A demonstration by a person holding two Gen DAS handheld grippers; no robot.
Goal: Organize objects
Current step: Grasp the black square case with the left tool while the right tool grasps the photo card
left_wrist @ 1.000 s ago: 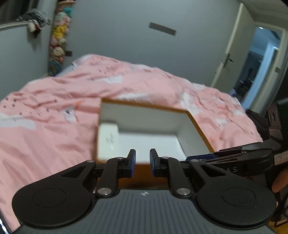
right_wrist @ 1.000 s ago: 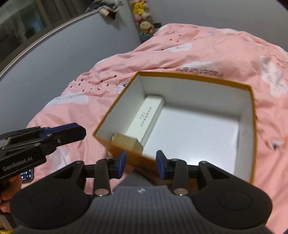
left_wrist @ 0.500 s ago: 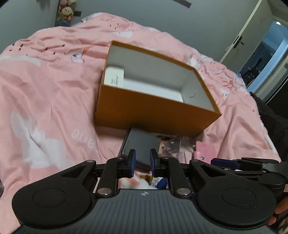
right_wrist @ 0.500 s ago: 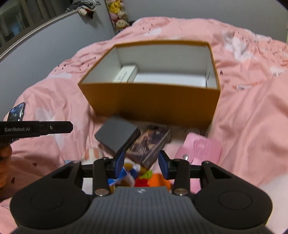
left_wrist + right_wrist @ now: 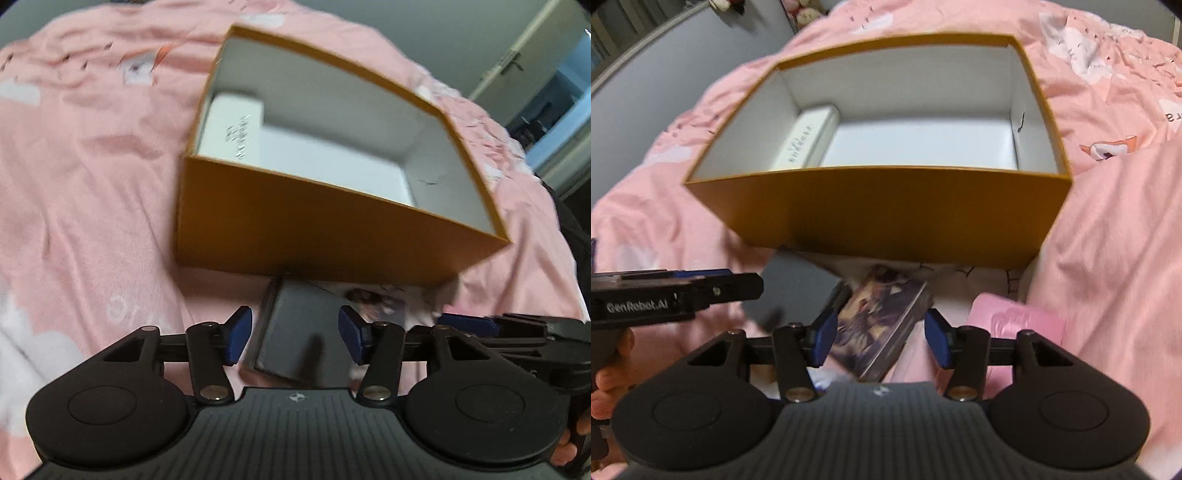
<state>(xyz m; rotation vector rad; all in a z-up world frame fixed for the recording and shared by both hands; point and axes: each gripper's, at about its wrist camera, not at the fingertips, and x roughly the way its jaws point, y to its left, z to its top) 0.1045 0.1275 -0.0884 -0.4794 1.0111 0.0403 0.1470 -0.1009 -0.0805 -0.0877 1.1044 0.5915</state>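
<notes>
An orange box (image 5: 317, 229) (image 5: 886, 218) with a white inside sits on the pink bedspread; a white carton (image 5: 232, 125) (image 5: 805, 140) lies along its left wall. In front of the box lie a dark grey flat case (image 5: 303, 332) (image 5: 792, 280), a picture-printed box (image 5: 879, 325) and a pink pouch (image 5: 1015, 321). My left gripper (image 5: 295, 334) hovers over the grey case, jaws opening, the case between them but not pressed. My right gripper (image 5: 881, 336) hangs over the picture box, jaws opening, pads apart from it. The left gripper (image 5: 701, 291) also shows in the right wrist view.
The pink bedspread (image 5: 92, 184) (image 5: 1108, 240) spreads all around the box, with folds. A grey wall and an open door (image 5: 546, 85) lie beyond the bed on the right. Soft toys (image 5: 801, 9) hang at the far wall. A person's fingers (image 5: 605, 387) hold the left tool.
Both grippers have come down and tipped toward the items in front of the box. The left jaws went from shut to wide apart; the right jaws widened. Box and items look larger.
</notes>
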